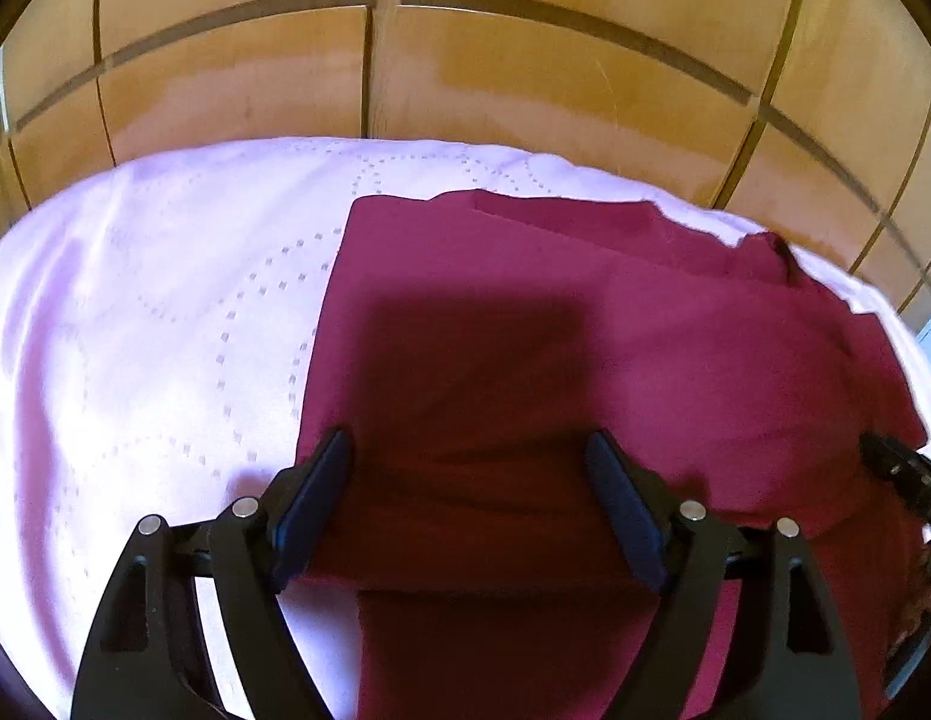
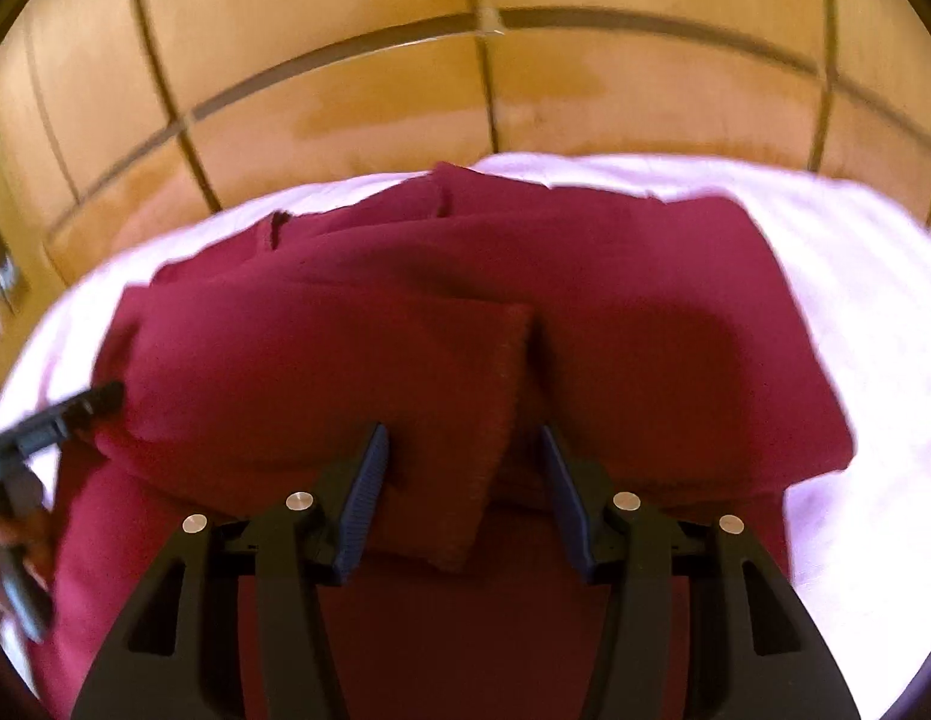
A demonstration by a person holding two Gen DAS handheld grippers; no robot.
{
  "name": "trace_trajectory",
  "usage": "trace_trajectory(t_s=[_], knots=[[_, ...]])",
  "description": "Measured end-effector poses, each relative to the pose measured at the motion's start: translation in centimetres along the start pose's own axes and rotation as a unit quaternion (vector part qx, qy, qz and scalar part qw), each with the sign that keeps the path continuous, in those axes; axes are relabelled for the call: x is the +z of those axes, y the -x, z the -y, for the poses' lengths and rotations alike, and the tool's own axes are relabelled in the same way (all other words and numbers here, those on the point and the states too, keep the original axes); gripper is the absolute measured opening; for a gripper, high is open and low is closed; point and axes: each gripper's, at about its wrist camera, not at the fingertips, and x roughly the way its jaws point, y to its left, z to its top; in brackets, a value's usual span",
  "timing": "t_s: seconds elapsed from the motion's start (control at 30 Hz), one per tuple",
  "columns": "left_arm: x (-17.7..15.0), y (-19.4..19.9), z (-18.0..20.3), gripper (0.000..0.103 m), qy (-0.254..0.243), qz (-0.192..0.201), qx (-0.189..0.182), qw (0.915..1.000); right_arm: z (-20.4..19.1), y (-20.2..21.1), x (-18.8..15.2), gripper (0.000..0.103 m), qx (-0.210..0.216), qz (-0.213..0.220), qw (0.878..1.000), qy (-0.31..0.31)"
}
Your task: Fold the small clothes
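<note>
Left gripper (image 1: pixel 468 450): jaws spread wide, nothing pinched. The folded edge of the dark red knit garment (image 1: pixel 525 330) lies between the blue pads but neither pad presses on it. Right gripper (image 2: pixel 459 444): jaws partly apart; a ribbed red hem (image 2: pixel 495 420) hangs in the gap, and the pads look clear of it, so I read it as released too.

Garment sits on the pale lilac quilted bedspread (image 1: pixel 135 330), filling the left view from 6 o'clock out to 3 o'clock, with bare spread at 9 o'clock. In the right view it fills the centre, spread showing at 3 o'clock. It looks folded over at least 1 time; layered edges stack toward 12 o'clock.

Risks, my judgement:
- The loose hem flap in the right gripper's gap could snag on a pad when the gripper lifts and drag the top layer open.
- The slick spread may let the stack slide under a sideways nudge.
- The far edge at 12 to 1 o'clock in the left view is ragged and uneven, so another fold may come out skewed.

Surroundings: orange-brown wooden panel wall (image 1: pixel 525 72) at 12 o'clock behind the bed. The 2 grippers are close together, each visible at the other view's edge. Nothing else blocks the cloth.
</note>
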Motion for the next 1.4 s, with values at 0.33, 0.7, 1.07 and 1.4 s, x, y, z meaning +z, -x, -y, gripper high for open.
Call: trace_trajectory(t_s=[0.33,0.7,1.07,1.4], knots=[[-2.0,5.0,-1.1,0.095,0.004,0.021,-0.040,0.9990,0.3,4.8,-1.7,0.062,0.015,0.042,0.998,-0.038],[-11.4,11.1,-5.3,0.096,0.075,-0.019,-0.139,0.9872,5.4,14.7,-9.9,0.062,0.050,0.045,0.990,-0.127],[-16.6,14.7,-6.9,0.078,0.048,-0.008,-0.230,0.9719,11.1,17.4,-16.9,0.062,0.098,-0.016,0.975,-0.200],[-19.8,15.9,-7.6,0.065,0.057,-0.038,-0.309,0.9487,12.3,17.3,-21.1,0.054,0.216,-0.013,0.934,-0.285]])
